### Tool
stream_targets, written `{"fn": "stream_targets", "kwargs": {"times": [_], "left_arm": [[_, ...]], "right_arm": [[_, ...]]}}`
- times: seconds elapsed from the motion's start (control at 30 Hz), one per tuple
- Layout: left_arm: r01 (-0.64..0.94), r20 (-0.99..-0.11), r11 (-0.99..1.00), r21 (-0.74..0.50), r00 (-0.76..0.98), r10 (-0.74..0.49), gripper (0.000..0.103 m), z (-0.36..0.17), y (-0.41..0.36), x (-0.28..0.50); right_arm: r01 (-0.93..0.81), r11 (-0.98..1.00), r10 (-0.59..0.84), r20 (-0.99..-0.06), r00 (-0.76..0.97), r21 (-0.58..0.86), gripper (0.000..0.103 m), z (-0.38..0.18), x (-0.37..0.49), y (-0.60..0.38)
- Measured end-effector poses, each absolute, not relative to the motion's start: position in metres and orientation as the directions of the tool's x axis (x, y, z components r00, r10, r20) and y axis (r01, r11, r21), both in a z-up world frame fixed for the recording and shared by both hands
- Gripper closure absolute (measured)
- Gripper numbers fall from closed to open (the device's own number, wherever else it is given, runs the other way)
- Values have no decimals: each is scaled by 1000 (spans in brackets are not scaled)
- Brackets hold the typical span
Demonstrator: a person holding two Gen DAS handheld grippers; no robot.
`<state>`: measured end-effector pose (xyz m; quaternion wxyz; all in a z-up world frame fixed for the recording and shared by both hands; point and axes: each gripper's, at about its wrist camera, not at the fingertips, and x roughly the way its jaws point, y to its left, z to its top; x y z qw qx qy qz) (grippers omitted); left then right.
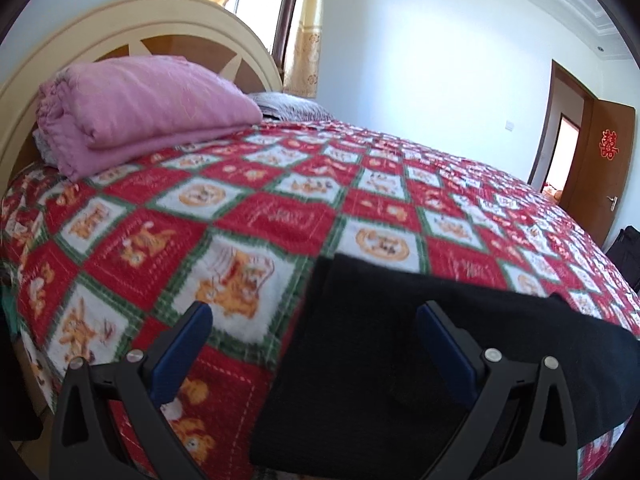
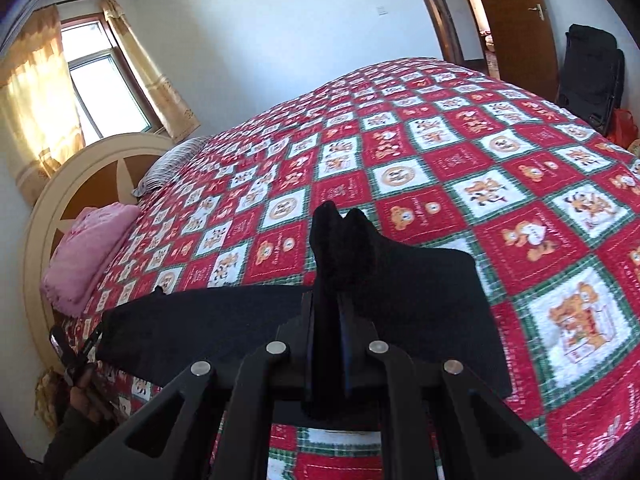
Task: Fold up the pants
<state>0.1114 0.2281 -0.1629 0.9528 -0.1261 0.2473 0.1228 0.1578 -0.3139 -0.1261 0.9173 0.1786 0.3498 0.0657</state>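
Note:
Black pants lie flat on the red patterned bedspread near the bed's front edge. My left gripper is open and empty, hovering over the pants' left end; one blue pad is over the bedspread, the other over the black cloth. In the right wrist view the pants stretch left across the bedspread. My right gripper is shut on a bunched fold of the pants, which sticks up past the fingertips. The left gripper also shows in the right wrist view at the pants' far left end.
A folded pink blanket lies at the cream headboard, with a striped pillow beside it. A window with curtains is behind. An open brown door and a black bag stand past the bed's far side.

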Motion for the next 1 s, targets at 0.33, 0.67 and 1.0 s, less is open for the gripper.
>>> {"fn": "stream_targets", "kwargs": {"times": [0.33, 0.67, 1.0], "left_arm": [[-255, -488, 955, -149, 859, 154, 0, -140, 206, 110], [-51, -465, 994, -99, 885, -1, 0, -101, 140, 109], [221, -538, 970, -99, 809, -239, 0, -86, 46, 129]], "right_arm": [[-70, 922, 317, -638, 702, 381, 93, -145, 175, -266], [-119, 929, 341, -682, 647, 352, 93, -173, 191, -230], [-246, 922, 388, -733, 558, 300, 69, -196, 199, -196]]}}
